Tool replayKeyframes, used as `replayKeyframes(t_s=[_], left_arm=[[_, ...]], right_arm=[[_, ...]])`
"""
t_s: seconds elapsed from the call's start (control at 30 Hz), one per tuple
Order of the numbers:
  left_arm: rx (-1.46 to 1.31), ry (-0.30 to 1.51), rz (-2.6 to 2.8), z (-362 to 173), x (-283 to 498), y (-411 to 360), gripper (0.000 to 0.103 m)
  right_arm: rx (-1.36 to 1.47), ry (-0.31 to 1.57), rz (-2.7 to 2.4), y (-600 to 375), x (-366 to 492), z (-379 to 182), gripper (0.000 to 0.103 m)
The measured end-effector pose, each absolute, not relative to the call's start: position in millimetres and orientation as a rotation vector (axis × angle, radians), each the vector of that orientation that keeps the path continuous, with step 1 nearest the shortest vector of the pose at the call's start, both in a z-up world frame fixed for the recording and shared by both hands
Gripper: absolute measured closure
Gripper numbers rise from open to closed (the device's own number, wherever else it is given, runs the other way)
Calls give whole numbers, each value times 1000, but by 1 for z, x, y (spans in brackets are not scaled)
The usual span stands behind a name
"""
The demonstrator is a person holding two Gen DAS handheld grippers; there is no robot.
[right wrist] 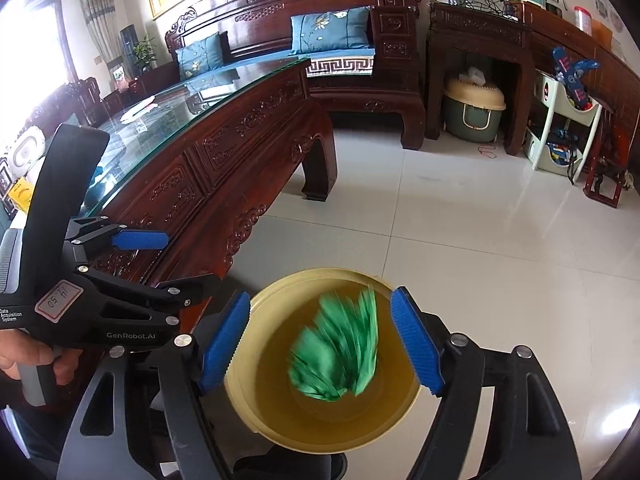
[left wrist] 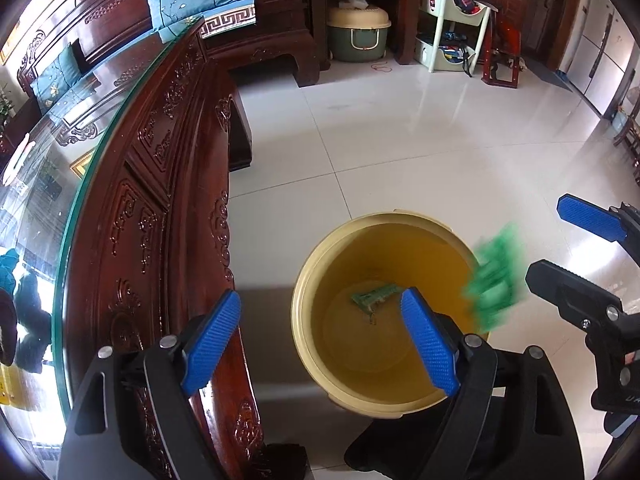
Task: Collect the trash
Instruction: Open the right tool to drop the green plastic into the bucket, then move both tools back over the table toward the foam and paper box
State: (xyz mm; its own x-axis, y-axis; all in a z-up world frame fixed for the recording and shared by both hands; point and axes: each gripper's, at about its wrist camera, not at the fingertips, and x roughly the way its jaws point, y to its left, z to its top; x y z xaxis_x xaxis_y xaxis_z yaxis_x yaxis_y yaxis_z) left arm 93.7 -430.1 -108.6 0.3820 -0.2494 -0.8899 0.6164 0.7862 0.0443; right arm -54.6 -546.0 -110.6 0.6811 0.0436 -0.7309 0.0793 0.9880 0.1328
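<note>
A yellow bucket [left wrist: 384, 218] [right wrist: 340, 274] stands on the tiled floor beside the carved table. A green wrapper [right wrist: 340, 352] [left wrist: 496, 276], blurred by motion, is loose in the air over the bucket's mouth. It lies between the parted fingers of my right gripper [right wrist: 320, 300] [left wrist: 546, 238], and neither pad touches it. Another green scrap [left wrist: 374, 298] lies at the bottom of the bucket. My left gripper [left wrist: 320, 304] [right wrist: 176, 264] hangs open over the bucket's left rim with nothing in it.
A dark carved coffee table [left wrist: 168, 184] [right wrist: 224, 148] with a glass top runs along the left. Behind it are a wooden sofa [right wrist: 320, 40] with blue cushions, a pet carrier [right wrist: 474, 108] under a side table, and a toy shelf [right wrist: 560, 128]. A hand [right wrist: 24, 356] grips the left handle.
</note>
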Motion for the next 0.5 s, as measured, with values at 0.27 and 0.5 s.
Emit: replayKeyframes(t_s=[0.27, 0.5], left_arm=[[400, 1041, -574, -106, 94, -429, 21], [376, 1016, -583, -96, 90, -425, 21]], right_arm=[[145, 826, -35, -545, -57, -108, 32], [130, 774, -89, -538, -71, -96, 14]])
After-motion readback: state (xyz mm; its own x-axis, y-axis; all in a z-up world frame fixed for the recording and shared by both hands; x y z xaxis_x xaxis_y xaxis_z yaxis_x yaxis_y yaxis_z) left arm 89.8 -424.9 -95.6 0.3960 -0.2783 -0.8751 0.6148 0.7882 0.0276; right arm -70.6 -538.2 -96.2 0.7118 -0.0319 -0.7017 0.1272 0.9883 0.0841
